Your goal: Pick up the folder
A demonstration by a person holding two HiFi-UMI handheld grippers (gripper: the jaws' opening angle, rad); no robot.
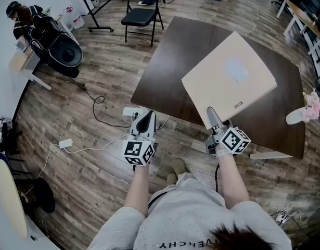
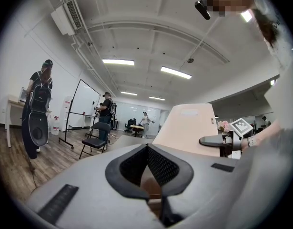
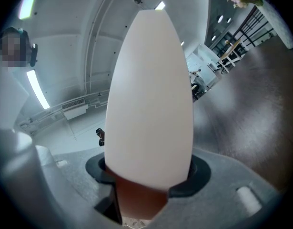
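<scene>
— Above the dark table [image 1: 167, 61], do we have the beige folder [image 1: 228, 78]?
— We do. Our right gripper [image 1: 211, 112] clamps its near corner, jaws held partly apart by its thickness, and the folder hangs tilted over the tabletop.
— And our left gripper [image 1: 145, 120]?
— Its jaws are pressed together on nothing, just off the table's near edge.
— Any writing?
— Our shirt [image 1: 183, 212] shows "VENCHY"; the label [image 1: 238, 105] on the folder's edge is too small to read
</scene>
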